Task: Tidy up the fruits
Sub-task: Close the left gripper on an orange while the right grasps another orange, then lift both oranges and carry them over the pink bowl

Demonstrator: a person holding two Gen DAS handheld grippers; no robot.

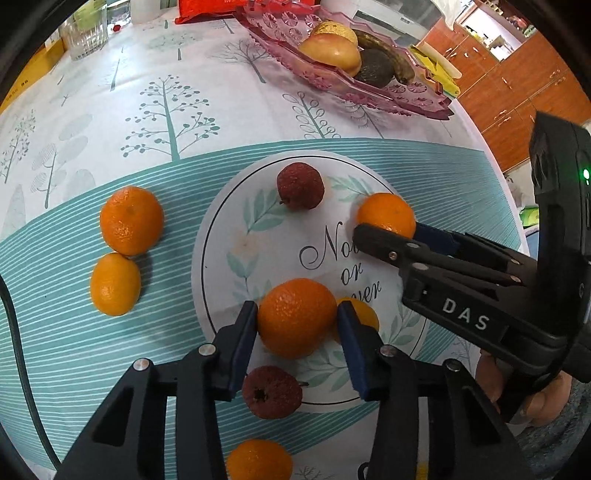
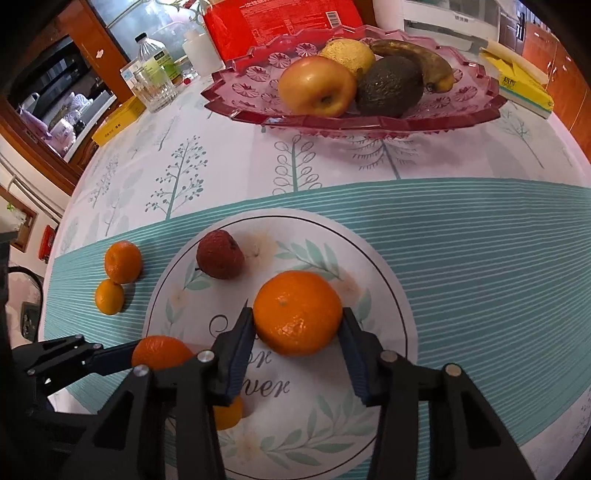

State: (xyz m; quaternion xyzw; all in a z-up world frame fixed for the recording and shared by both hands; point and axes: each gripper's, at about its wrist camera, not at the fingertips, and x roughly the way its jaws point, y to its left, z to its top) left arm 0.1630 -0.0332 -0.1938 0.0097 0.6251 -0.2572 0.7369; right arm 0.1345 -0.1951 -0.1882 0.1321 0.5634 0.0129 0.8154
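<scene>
My left gripper is shut on a tangerine, held over the round printed patch of the tablecloth. My right gripper is shut on another tangerine; it shows in the left wrist view at the right. Two dark red fruits lie on the patch. Two tangerines lie to the left, another near the bottom, one behind my left fingers. The pink glass fruit tray at the back holds an apple, lemon, avocado and banana.
A drinking glass, a bottle, a yellow box and a red packet stand at the back of the table. A yellow-white box lies right of the tray. The table edge runs along the right.
</scene>
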